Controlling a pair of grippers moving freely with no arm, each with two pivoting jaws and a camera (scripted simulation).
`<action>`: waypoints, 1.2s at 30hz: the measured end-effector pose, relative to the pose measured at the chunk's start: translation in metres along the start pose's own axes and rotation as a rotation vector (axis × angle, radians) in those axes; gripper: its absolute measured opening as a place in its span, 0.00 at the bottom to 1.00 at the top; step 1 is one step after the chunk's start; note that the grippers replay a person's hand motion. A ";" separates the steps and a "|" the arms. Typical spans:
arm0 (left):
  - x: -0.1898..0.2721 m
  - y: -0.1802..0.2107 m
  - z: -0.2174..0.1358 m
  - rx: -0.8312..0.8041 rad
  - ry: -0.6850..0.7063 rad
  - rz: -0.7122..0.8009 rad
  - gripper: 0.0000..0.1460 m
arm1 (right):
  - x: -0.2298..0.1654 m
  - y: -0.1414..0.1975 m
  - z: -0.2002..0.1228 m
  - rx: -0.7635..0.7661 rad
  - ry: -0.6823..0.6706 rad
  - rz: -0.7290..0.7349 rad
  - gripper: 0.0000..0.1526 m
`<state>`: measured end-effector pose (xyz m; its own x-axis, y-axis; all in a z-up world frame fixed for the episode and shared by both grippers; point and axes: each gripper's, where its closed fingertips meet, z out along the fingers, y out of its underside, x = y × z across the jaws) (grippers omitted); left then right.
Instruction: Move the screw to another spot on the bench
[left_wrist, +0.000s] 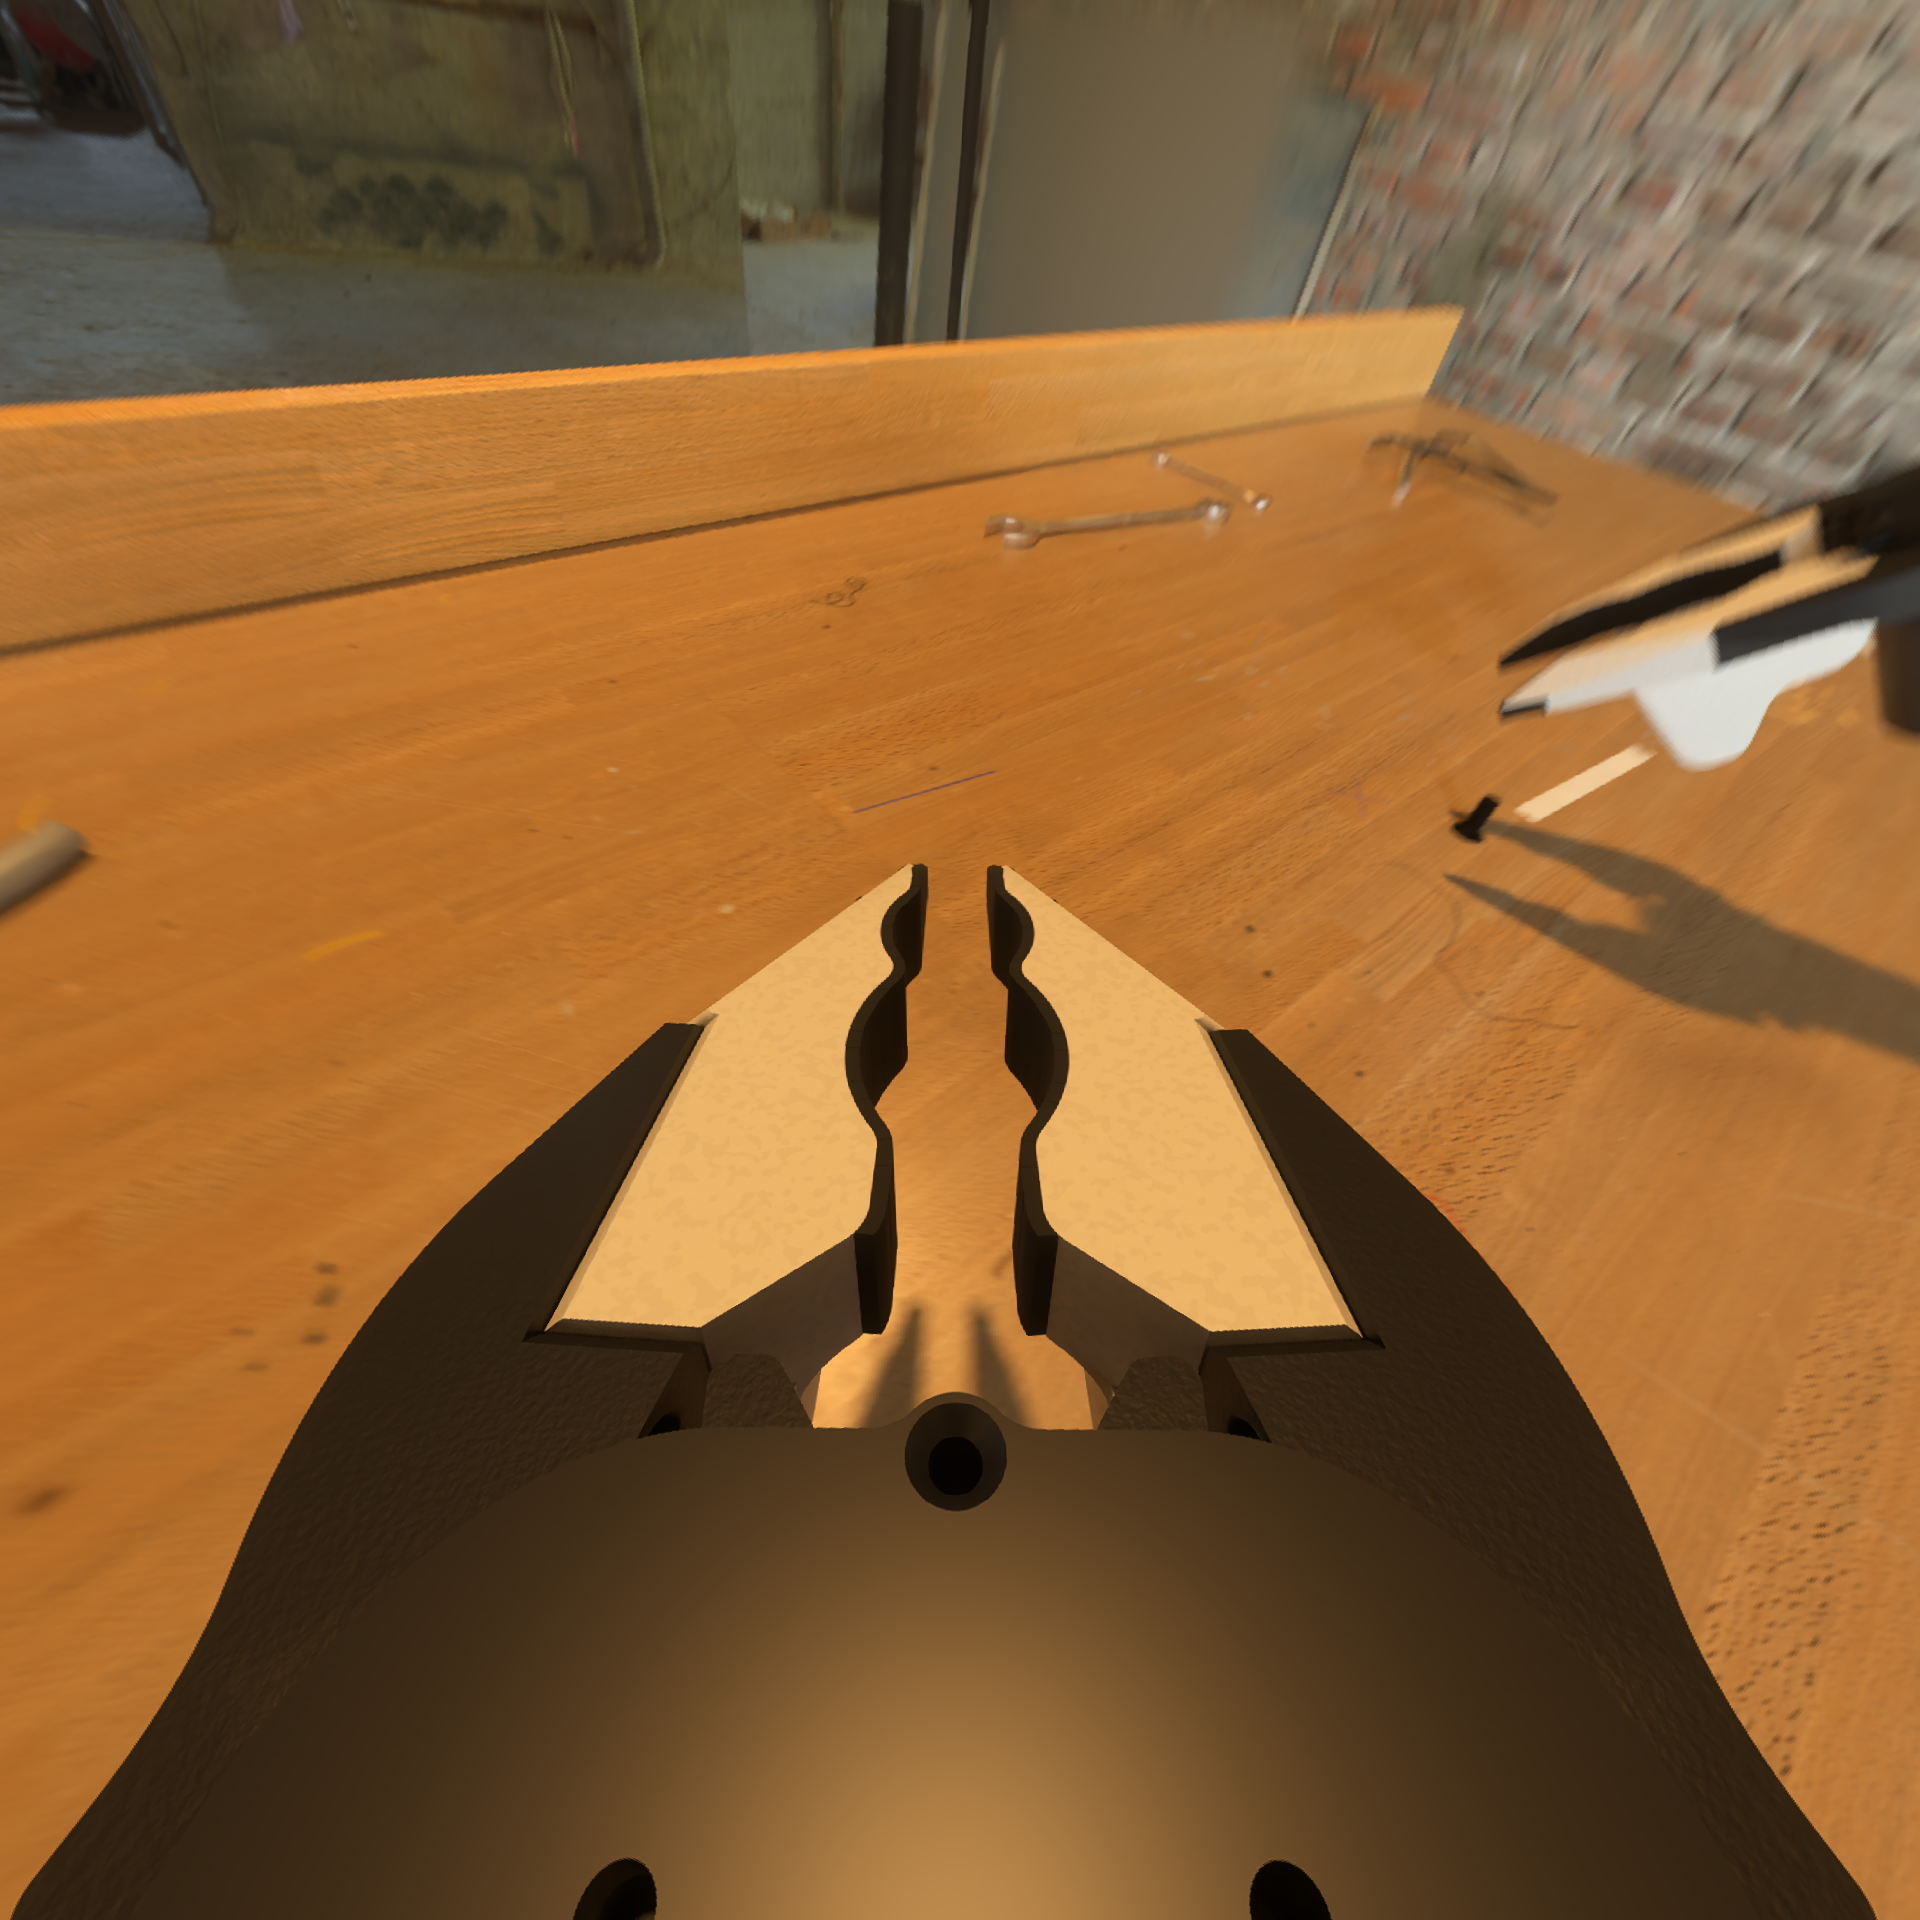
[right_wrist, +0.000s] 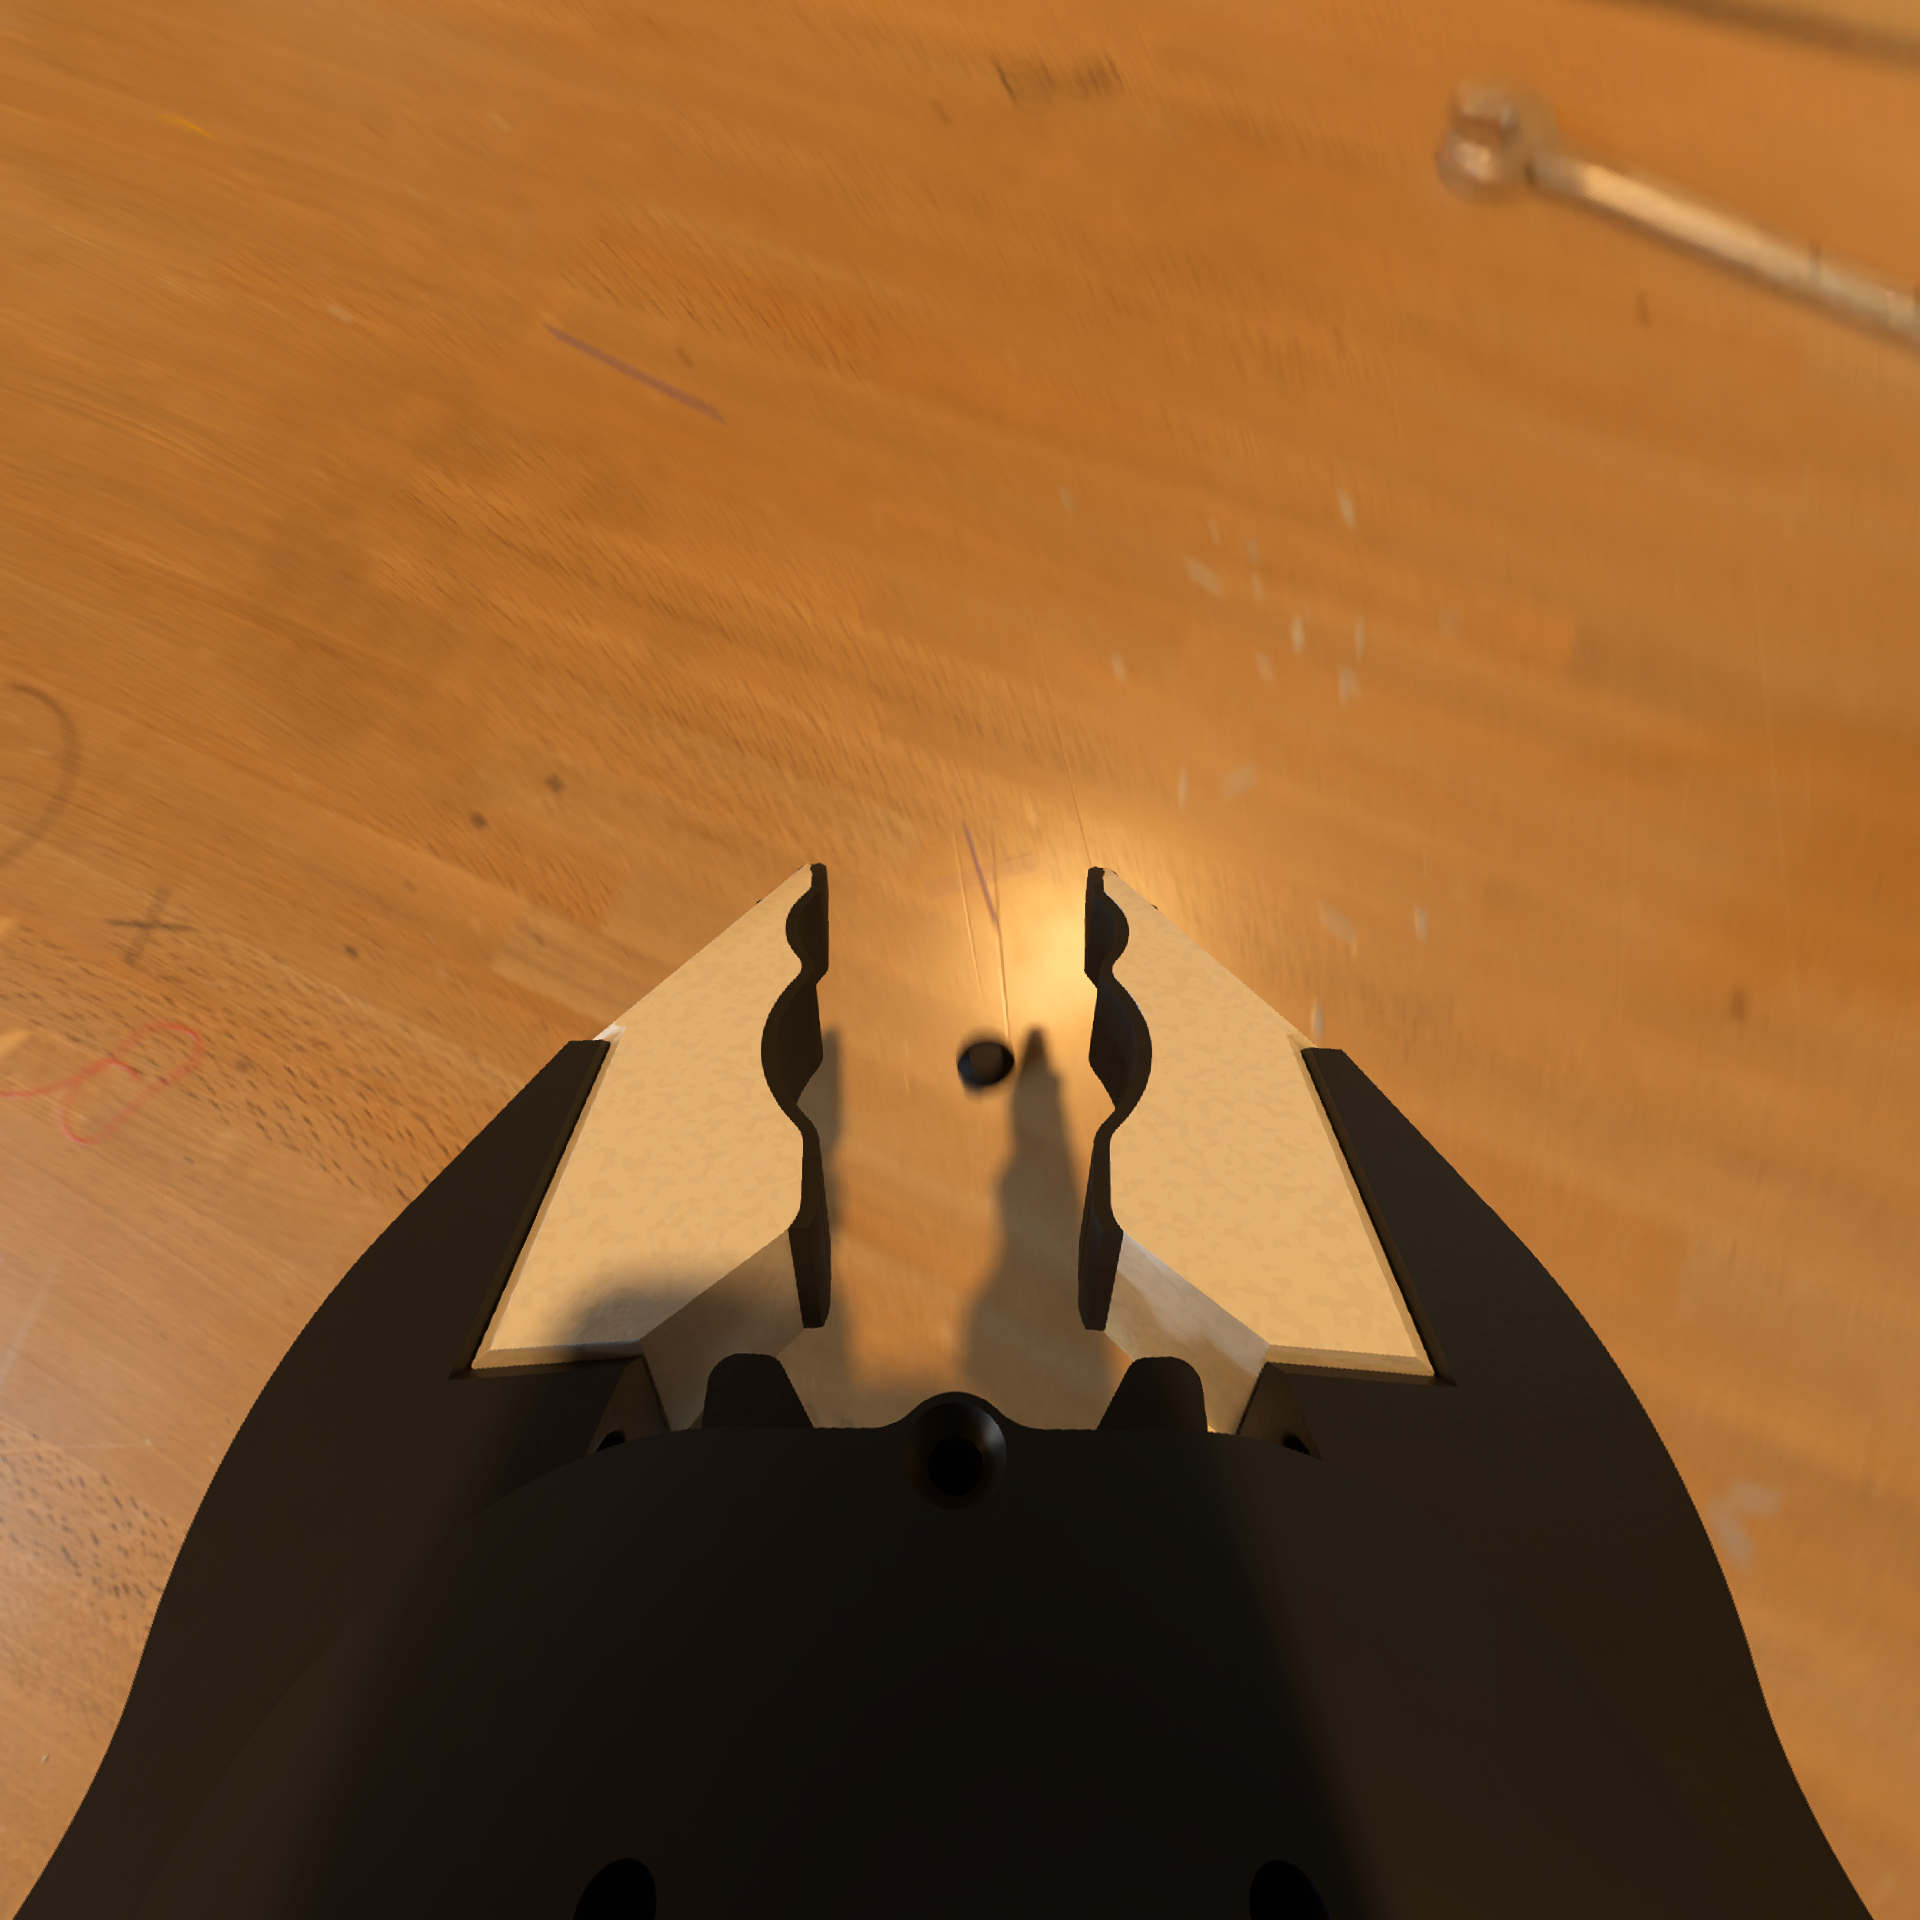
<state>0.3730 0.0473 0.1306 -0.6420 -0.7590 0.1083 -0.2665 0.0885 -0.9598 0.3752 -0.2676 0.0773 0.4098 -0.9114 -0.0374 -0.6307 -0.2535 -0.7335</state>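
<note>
Black screw (right_wrist: 983, 1064) on bench (right_wrist: 935, 520) between spread right hand-held gripper (right_wrist: 956, 883) fingers; left hand-held gripper (left_wrist: 956, 878) nearly together, empty.

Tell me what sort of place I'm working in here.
Most likely a workshop. You're over a worn wooden bench with a raised back board, wrenches lie on it, and a brick wall stands at its far end.
</note>
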 end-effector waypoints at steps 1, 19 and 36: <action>0.005 0.006 0.000 0.035 0.015 -0.034 0.09 | 0.005 0.018 -0.002 -0.017 0.028 0.037 0.32; 0.037 0.009 -0.005 0.069 0.125 0.033 0.12 | 0.009 0.064 0.027 -0.143 0.162 0.090 0.05; 0.025 0.009 -0.007 0.065 0.081 0.039 0.12 | -0.149 0.047 -0.044 0.053 -0.443 -0.339 0.05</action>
<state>0.3494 0.0331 0.1265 -0.7078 -0.7008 0.0888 -0.1948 0.0728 -0.9781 0.2558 -0.1580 0.0785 0.8285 -0.5560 -0.0666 -0.3862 -0.4812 -0.7870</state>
